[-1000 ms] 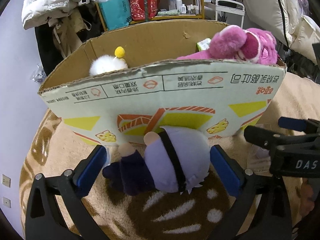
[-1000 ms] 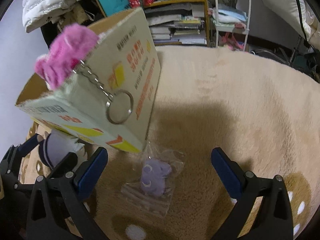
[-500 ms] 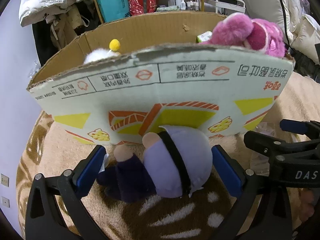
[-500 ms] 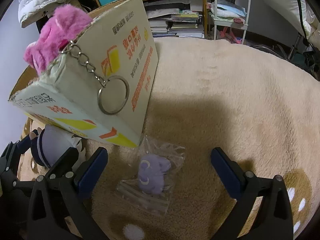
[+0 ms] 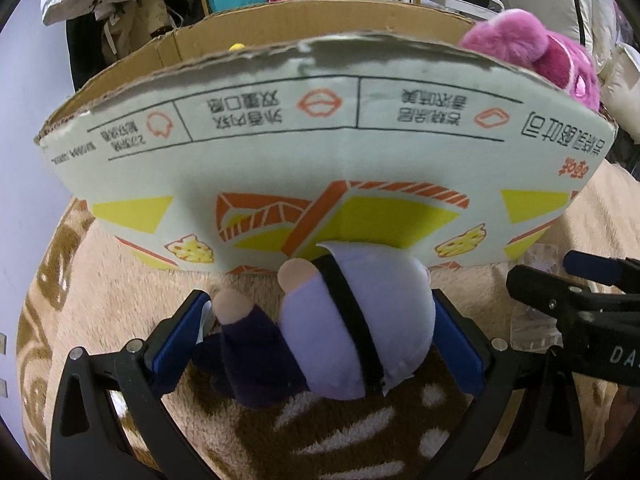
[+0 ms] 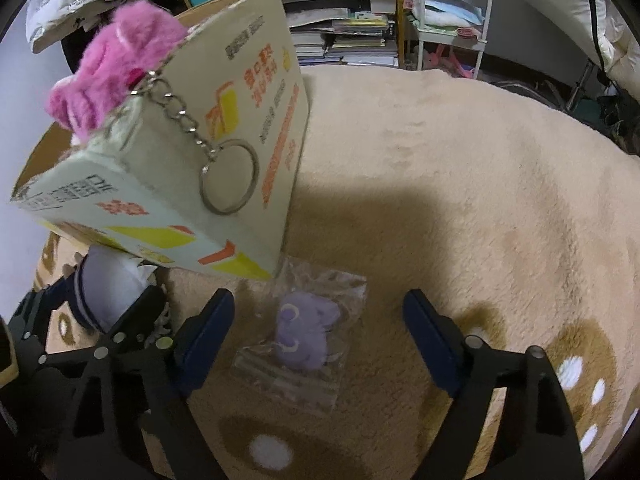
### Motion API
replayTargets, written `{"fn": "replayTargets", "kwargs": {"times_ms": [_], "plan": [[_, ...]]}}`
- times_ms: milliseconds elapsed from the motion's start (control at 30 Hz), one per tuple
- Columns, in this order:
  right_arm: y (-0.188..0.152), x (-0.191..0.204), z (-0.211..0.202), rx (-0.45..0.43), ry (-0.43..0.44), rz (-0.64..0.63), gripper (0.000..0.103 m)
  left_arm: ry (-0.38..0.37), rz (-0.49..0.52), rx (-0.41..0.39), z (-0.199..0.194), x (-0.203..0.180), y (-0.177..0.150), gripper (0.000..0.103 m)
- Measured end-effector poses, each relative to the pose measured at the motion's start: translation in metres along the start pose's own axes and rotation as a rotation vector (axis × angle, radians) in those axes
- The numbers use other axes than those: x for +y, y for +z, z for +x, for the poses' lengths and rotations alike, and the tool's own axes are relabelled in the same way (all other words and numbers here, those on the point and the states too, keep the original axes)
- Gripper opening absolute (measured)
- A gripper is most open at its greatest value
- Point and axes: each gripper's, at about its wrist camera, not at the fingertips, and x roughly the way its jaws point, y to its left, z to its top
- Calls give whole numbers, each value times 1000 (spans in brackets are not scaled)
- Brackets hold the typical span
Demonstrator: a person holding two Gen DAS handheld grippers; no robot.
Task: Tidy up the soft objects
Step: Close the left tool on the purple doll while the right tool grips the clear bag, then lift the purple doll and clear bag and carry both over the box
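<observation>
A plush doll point(image 5: 344, 328) with a lavender head, black blindfold band and dark navy body lies on the blanket in front of the cardboard box point(image 5: 312, 152). My left gripper point(image 5: 320, 332) straddles it, blue pads touching both sides, shut on it. The doll also shows in the right wrist view point(image 6: 104, 284). A small purple plush in a clear bag point(image 6: 304, 332) lies on the blanket between the open fingers of my right gripper point(image 6: 320, 328). A pink plush point(image 6: 116, 64) with a keyring point(image 6: 228, 178) hangs over the box corner.
The box stands on a beige fleece blanket point(image 6: 460, 168) with brown patches. My right gripper's fingers point(image 5: 560, 292) show at the right of the left wrist view. Shelves with books point(image 6: 344, 28), a white cart point(image 6: 452, 12) and bedding stand behind.
Both grippers have moved lower and closer to the blanket. The left jaws have narrowed onto the doll. The right jaws have narrowed around the bagged purple plush.
</observation>
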Motion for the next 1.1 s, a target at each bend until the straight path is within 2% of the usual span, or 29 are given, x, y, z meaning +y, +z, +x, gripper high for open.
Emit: {"fn": "replayTargets", "kwargs": {"times_ms": [100, 200, 267, 467, 600, 700, 767, 833, 967, 1100], "plan": [[-1, 3, 2, 12, 30, -4, 87, 4, -5, 12, 4, 0, -4, 103], [-3, 7, 4, 16, 15, -16, 87, 8, -5, 18, 7, -1, -5, 102], [-4, 8, 4, 13, 14, -19, 80, 8, -7, 17, 7, -1, -6, 102], [-5, 4, 5, 21, -4, -4, 69, 14, -8, 11, 5, -5, -9, 101], [-4, 3, 6, 21, -16, -12, 68, 17, -20, 12, 0, -6, -13, 101], [-6, 6, 6, 19, -44, -33, 61, 68, -14, 23, -3, -6, -15, 100], [-9, 9, 5, 13, -56, -52, 52, 90, -23, 9, -10, -5, -15, 100], [-12, 8, 2, 7, -52, -54, 51, 110, -30, 3, -14, -1, -16, 99], [-14, 7, -1, -10, -50, -61, 48, 98, -71, -4, -22, 5, -17, 99], [-14, 8, -5, -24, -44, -67, 44, 98, -90, -42, -35, 9, -16, 99]]}}
